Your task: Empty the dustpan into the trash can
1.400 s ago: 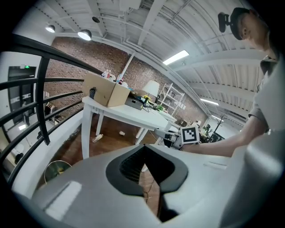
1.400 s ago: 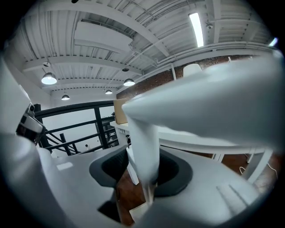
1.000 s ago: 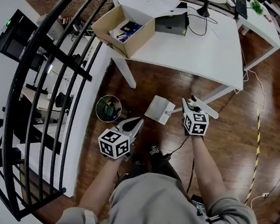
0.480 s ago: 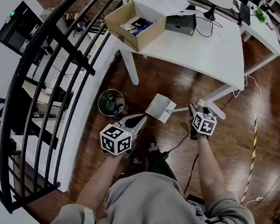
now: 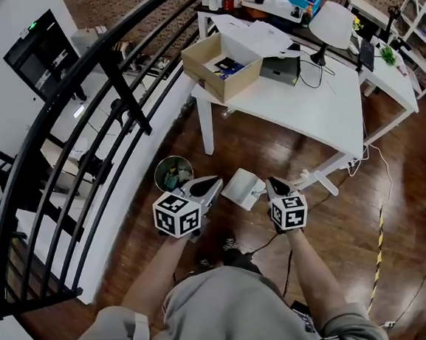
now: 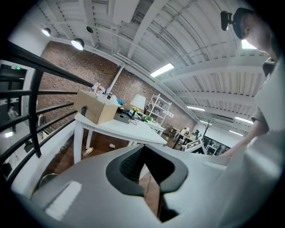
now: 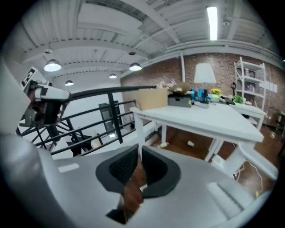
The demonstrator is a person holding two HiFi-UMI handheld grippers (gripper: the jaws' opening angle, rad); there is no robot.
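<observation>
The white dustpan lies on the wood floor, its short handle pointing right. The round trash can, with rubbish inside, stands just left of it by the railing. My right gripper sits at the end of the handle. Its jaws have just been closing. In the right gripper view only a thin slit is left between them, with a white sliver low in it. My left gripper hovers between can and dustpan. Its pads meet at the tip with nothing in them.
A white table with a cardboard box and a lamp stands beyond the dustpan, its foot bar on the floor to the right. A black railing curves along the left. A cable lies near my feet.
My right gripper has moved left from beside the table's foot bar to the dustpan handle, and its jaws have come together. The left gripper stays by the can, slightly higher.
</observation>
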